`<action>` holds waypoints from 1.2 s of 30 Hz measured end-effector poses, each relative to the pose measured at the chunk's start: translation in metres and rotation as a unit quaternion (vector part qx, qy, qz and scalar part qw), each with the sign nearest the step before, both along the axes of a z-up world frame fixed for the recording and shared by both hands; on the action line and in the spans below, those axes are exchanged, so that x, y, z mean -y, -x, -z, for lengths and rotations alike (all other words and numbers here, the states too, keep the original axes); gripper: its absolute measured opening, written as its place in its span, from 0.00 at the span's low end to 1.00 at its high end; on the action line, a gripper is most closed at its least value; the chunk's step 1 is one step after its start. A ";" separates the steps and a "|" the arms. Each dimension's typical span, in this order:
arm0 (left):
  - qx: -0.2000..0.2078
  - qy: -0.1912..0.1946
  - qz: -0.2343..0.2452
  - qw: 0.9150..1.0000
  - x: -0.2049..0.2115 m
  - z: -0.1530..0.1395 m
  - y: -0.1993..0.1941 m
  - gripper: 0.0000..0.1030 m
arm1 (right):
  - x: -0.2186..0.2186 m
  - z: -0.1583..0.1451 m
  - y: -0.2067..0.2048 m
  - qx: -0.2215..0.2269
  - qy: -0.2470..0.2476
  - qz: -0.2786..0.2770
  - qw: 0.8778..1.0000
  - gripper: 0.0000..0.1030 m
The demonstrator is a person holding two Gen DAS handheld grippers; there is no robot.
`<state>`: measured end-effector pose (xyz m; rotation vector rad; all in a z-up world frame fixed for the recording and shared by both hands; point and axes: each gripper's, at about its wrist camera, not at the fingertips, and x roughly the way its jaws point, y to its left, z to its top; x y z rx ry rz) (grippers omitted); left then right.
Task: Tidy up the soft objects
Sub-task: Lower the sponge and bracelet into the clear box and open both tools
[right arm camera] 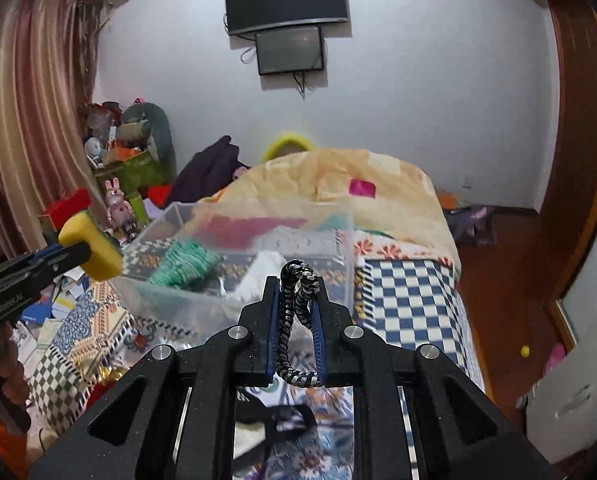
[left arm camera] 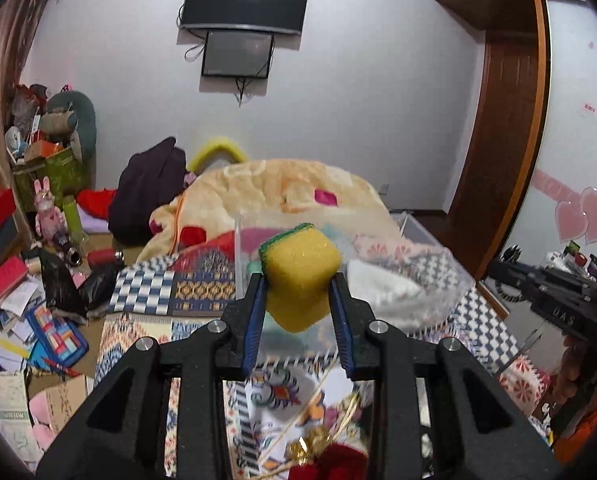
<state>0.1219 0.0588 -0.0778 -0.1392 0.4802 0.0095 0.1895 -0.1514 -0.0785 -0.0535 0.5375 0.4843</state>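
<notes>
My left gripper (left arm camera: 299, 282) is shut on a yellow sponge with a green scouring side (left arm camera: 300, 276), held in the air over the bed. The sponge also shows in the right wrist view (right arm camera: 92, 250), left of a clear plastic bin (right arm camera: 234, 300). My right gripper (right arm camera: 297, 280) is shut on a black-and-white braided cord (right arm camera: 296, 312), held just in front of the bin. The bin holds a teal knitted item (right arm camera: 184, 266) and a white cloth (right arm camera: 258, 276). In the left wrist view the bin (left arm camera: 418, 240) lies behind the sponge, blurred.
The bed has a patterned checked cover (right arm camera: 406, 296) and a bunched peach blanket (right arm camera: 338, 184) beyond the bin. Papers, books and bags litter the floor at the left (left arm camera: 26, 320). A dark jacket (left arm camera: 150, 188) lies past the bed. A desk with dark devices (left arm camera: 558, 288) stands at the right.
</notes>
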 end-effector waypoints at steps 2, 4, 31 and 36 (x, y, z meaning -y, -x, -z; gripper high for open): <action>0.005 -0.004 -0.002 1.000 0.001 -0.005 -0.004 0.31 | 0.000 0.004 -0.001 -0.007 0.000 0.000 1.000 0.13; 0.005 -0.009 -0.003 1.000 0.001 -0.006 -0.010 0.31 | 0.003 0.013 0.000 -0.015 0.004 0.002 1.000 0.13; -0.120 -0.025 0.038 0.992 0.014 0.047 -0.110 0.42 | -0.065 0.024 -0.070 -0.069 0.027 -0.065 0.995 0.13; -0.114 -0.021 0.037 0.993 0.011 0.045 -0.108 0.63 | -0.071 0.042 -0.078 -0.083 0.062 -0.051 0.993 0.48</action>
